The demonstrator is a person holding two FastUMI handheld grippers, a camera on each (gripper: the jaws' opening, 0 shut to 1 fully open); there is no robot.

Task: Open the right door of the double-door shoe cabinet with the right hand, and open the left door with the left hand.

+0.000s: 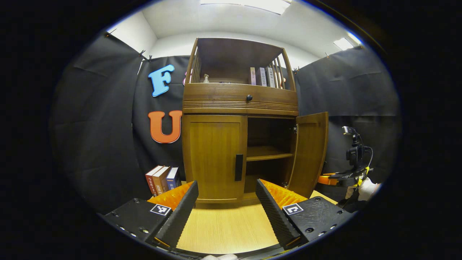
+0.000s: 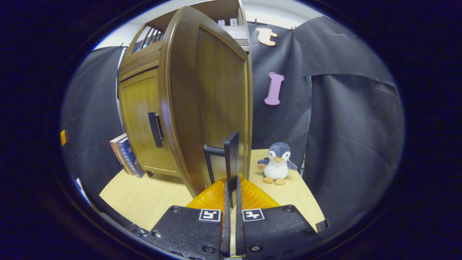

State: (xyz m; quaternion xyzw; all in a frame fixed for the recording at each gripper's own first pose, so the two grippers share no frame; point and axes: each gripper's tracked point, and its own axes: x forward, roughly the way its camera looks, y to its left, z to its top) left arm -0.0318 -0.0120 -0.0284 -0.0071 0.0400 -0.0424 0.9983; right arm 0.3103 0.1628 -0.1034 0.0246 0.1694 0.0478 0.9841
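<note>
The wooden shoe cabinet (image 1: 238, 103) stands straight ahead in the left gripper view. Its left door (image 1: 214, 155) is closed, with a black vertical handle (image 1: 238, 167) at its inner edge. My left gripper (image 1: 226, 182) hangs open in front of that door, apart from it. The right door (image 1: 308, 151) is swung outward, baring a shelf inside. In the right gripper view this right door (image 2: 213, 101) stands edge-on, and my right gripper (image 2: 232, 187) is shut on its black handle (image 2: 231, 155). The right gripper (image 1: 346, 177) and a hand also appear at the far right.
The cabinet sits on a light wooden table (image 1: 223, 227). Books (image 1: 162, 179) lean against its left side. A plush penguin (image 2: 277, 163) stands on the table to the right of the open door. More books (image 1: 261, 76) fill the upper shelf above a drawer knob (image 1: 249, 97).
</note>
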